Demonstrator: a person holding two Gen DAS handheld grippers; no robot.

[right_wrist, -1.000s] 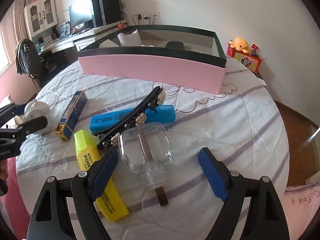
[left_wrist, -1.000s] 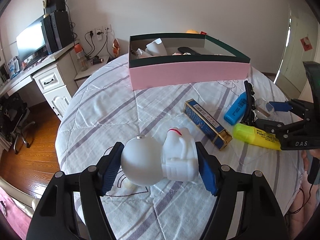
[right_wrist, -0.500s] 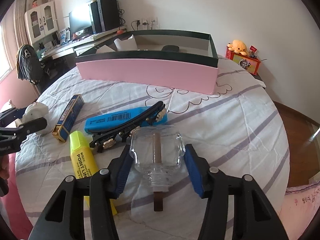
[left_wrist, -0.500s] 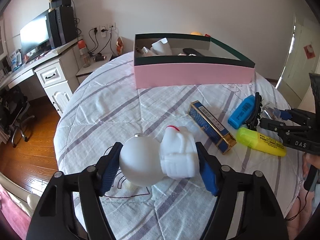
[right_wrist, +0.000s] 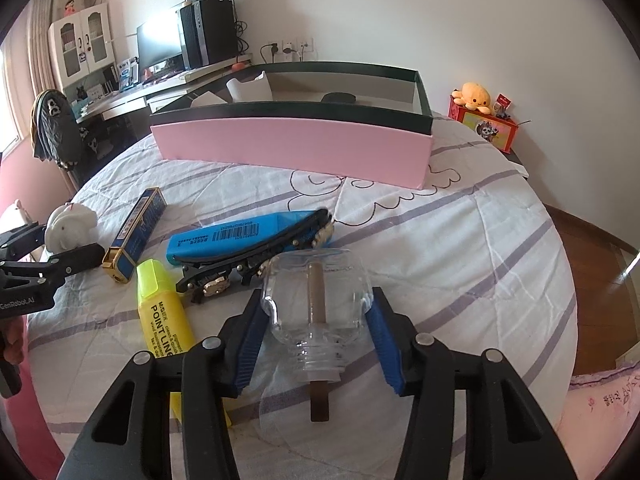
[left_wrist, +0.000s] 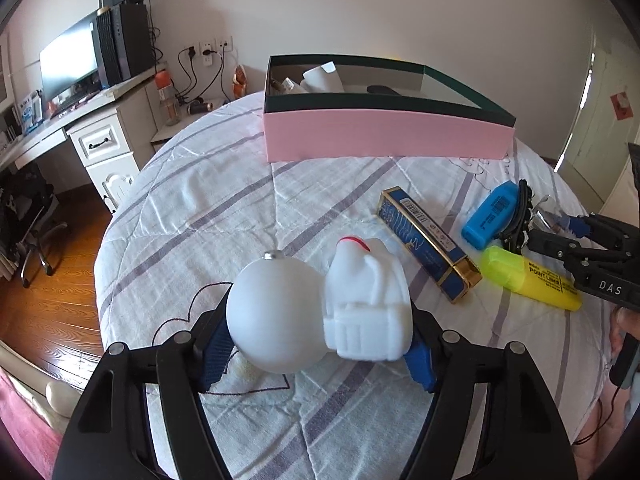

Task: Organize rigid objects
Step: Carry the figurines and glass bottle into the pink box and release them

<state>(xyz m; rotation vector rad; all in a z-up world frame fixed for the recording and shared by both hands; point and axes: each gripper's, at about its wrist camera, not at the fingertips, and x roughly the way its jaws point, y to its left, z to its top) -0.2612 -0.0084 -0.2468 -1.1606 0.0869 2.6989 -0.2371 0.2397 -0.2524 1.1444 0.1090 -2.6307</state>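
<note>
A white astronaut figure (left_wrist: 320,312) with a round helmet sits between the blue pads of my left gripper (left_wrist: 320,350), which is shut on it just above the striped cloth. My right gripper (right_wrist: 318,332) is shut on a clear glass jar (right_wrist: 320,288), neck toward the camera, with a brown stick inside. On the cloth between them lie a blue and gold box (left_wrist: 428,244), a blue highlighter (right_wrist: 240,234), a yellow highlighter (right_wrist: 160,308) and a black hair clip (right_wrist: 256,256). At the far side stands the pink box (right_wrist: 288,144), holding a white cup and a dark item.
The round table's cloth (right_wrist: 480,240) drops off on every side. A desk with a monitor and computer tower (left_wrist: 120,40) stands at the back left, and a red tin with an orange plush (right_wrist: 476,100) at the back right. A hand shows at the right edge (left_wrist: 624,320).
My right gripper's jaws have closed from wide apart onto the glass jar. The left gripper still grips the astronaut figure in about the same place.
</note>
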